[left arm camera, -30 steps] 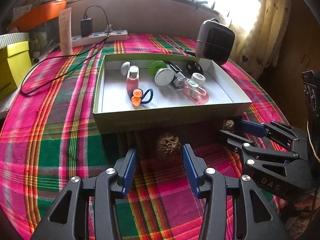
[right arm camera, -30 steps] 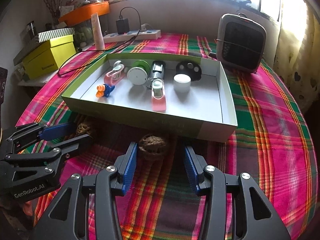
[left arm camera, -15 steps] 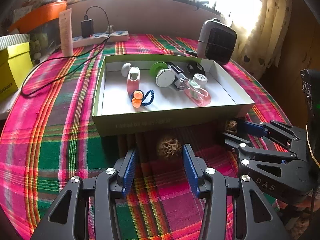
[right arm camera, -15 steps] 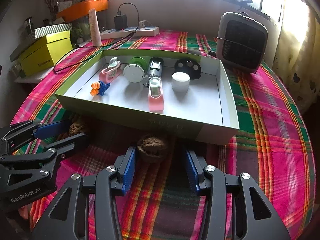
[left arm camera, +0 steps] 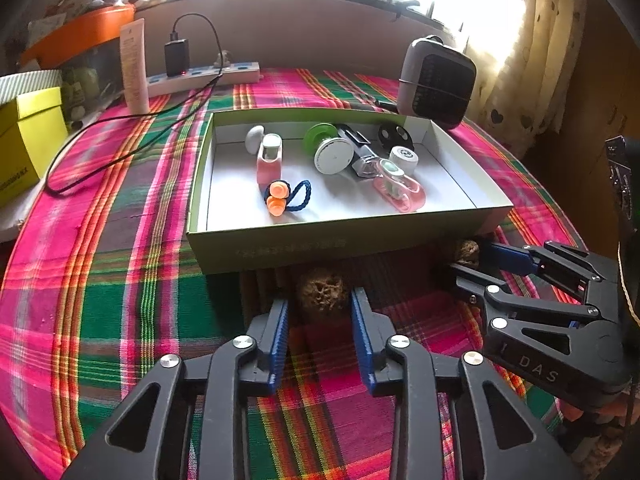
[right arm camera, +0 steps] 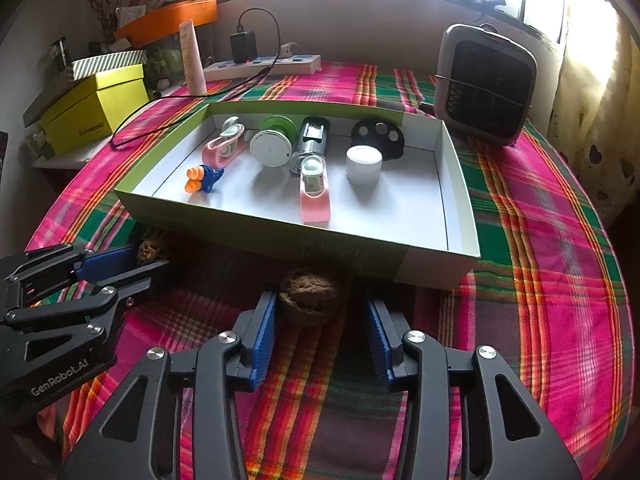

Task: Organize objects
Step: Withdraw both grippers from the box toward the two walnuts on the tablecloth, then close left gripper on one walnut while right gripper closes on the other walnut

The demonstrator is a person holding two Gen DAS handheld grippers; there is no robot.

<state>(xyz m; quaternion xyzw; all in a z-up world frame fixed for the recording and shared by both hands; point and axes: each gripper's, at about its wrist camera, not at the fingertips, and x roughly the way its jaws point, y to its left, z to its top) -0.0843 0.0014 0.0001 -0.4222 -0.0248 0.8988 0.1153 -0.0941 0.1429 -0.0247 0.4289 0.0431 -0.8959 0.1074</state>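
The tabletop [left arm camera: 100,264] carries an open box [left arm camera: 340,240] near its front edge. Two walnuts lie just outside the box's front wall. The left claw [left arm camera: 320,316] straddles one walnut [left arm camera: 323,290], and its jaws have just been closing; contact cannot be confirmed. The right claw [right arm camera: 320,320] straddles the other walnut [right arm camera: 312,292], one pad apparently touching. Each nut is brown and wrinkled, probably light, rigid and prone to rolling: grip across the widest part.

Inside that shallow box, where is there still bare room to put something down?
In the box, the floor is bare at the near right corner, between the pink clip, the white jar and the right wall. The far left half is crowded with small items.
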